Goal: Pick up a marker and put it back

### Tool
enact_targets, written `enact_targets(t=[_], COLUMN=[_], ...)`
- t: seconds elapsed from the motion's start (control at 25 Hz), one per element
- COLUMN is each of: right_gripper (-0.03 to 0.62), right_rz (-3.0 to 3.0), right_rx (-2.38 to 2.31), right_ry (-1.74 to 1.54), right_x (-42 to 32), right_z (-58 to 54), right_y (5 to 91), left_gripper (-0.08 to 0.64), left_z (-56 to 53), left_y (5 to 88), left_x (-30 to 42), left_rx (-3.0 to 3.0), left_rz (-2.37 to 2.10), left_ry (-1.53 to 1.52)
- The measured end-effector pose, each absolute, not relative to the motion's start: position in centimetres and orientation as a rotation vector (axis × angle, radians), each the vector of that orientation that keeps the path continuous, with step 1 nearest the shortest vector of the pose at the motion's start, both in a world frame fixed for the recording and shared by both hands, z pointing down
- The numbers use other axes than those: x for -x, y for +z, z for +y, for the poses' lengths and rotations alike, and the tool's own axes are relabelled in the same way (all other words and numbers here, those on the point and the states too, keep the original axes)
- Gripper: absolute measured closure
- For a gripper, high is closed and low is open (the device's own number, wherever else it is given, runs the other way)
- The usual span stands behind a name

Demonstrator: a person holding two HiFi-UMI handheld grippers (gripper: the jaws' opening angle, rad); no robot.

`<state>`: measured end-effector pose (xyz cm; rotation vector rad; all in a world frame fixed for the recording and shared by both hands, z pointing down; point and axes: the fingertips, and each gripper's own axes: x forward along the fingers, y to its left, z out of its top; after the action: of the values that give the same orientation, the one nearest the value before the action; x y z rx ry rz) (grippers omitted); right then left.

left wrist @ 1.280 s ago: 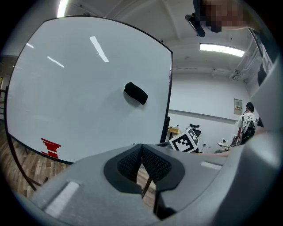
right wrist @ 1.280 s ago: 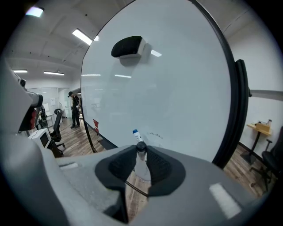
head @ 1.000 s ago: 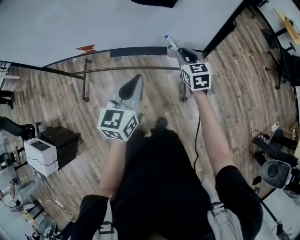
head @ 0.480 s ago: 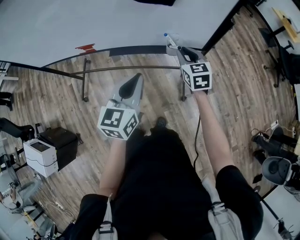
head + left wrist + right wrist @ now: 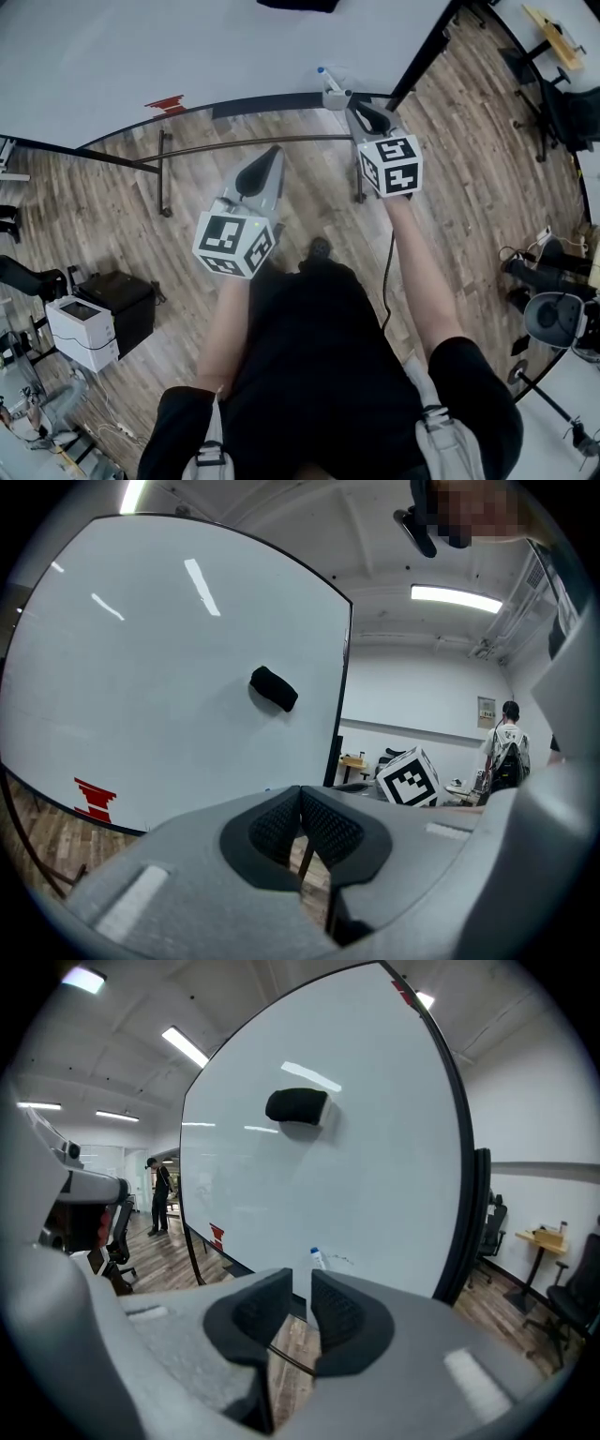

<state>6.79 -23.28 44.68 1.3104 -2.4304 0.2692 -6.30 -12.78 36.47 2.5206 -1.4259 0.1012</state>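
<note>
Marker [image 5: 324,77]: white barrel with a blue cap. I see it tilted at the whiteboard's [image 5: 187,47] lower edge, near its right corner.
Right gripper [image 5: 339,97]: its jaws have just been closing and now pinch the marker's barrel.
Left gripper [image 5: 274,153]: jaws together, holding nothing.
Writing: red marks [image 5: 167,102] on the whiteboard; I can't read them.

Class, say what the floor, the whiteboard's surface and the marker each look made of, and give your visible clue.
Floor: wood or wood-look laminate, matte; plank seams and grain.
Whiteboard surface: glossy coated panel, material unclear; ceiling lights reflect in it.
Marker: probably smooth plastic; white barrel, blue cap.
</note>
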Motion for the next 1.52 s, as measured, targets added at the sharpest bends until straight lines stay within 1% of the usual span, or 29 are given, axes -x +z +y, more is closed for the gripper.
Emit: enact_targets(t=[0.6, 0.96, 1.52], right_gripper=[0.595, 0.595, 0.592], right_rz=[-2.547, -2.663, -2.665], right_rx=[-1.317, -1.254, -1.212], right_ry=[0.243, 0.243, 0.265], right_x=[-3.3, -0.9, -0.9], right_z=[-14.5, -11.1, -10.6], right_y=[40.2, 37.4, 38.0], left_gripper=[0.549, 0.549, 0.549], left_z=[-10.7, -10.5, -10.4], left_y=[36.2, 35.9, 36.2], left_x=[5.1, 5.4, 5.2], left_rx=[-2.595, -2.595, -2.579], left_rz=[-1.289, -1.290, -1.305], left_ry=[0.089, 0.068, 0.071])
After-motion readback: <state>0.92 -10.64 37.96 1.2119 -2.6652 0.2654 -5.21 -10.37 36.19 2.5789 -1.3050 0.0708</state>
